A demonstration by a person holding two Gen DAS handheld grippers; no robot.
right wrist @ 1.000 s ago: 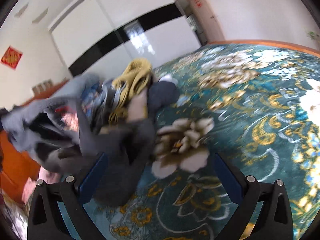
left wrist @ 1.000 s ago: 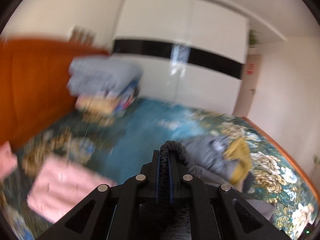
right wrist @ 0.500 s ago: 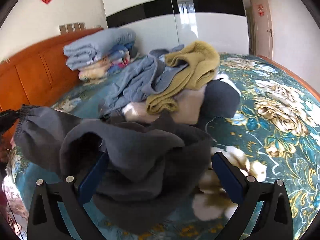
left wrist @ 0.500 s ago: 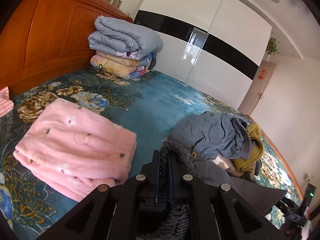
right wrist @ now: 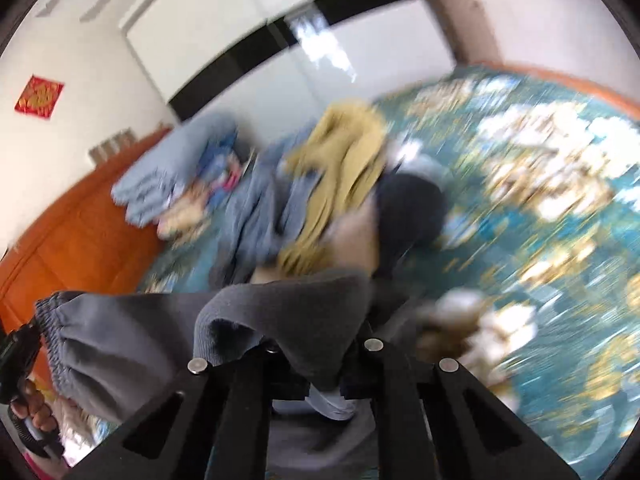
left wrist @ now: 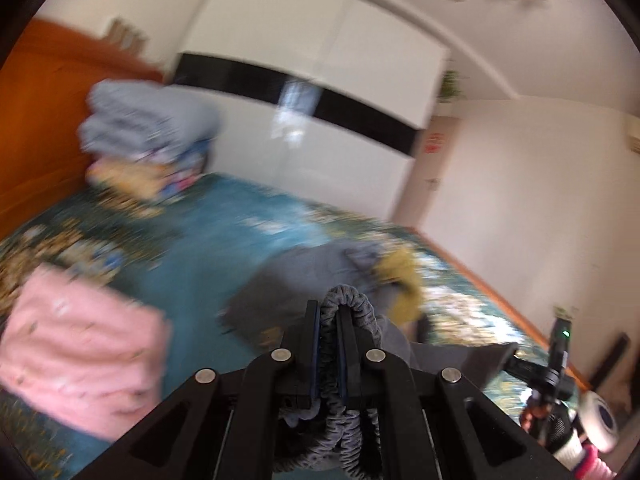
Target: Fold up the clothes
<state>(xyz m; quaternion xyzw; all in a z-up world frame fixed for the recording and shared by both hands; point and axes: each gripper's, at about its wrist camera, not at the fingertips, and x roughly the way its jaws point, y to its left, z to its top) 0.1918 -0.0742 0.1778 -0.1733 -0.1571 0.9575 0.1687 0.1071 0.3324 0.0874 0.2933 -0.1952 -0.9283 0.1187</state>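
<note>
Both tools, the left tool (left wrist: 329, 322) and the right tool (right wrist: 324, 368), are now closed on the grey trousers (right wrist: 132, 332), which were lifted from the bed (right wrist: 560, 208) for spreading.

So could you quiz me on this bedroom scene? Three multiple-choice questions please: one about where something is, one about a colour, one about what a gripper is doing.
1. Where does the folded pink blanket lie?
A. on the bed
B. on the floor
C. inside the wardrobe

2. What colour is the garment on top of the unfolded clothes pile?
A. red
B. mustard yellow
C. white

3. What is the left gripper doing?
A. hanging open
B. clamped on the grey garment
C. holding a hanger

Answers:
1. A, it rests on the teal floral bedspread.
2. B, the mustard garment drapes over the blue ones.
3. B, the elastic band is pinched between its fingers.
</note>
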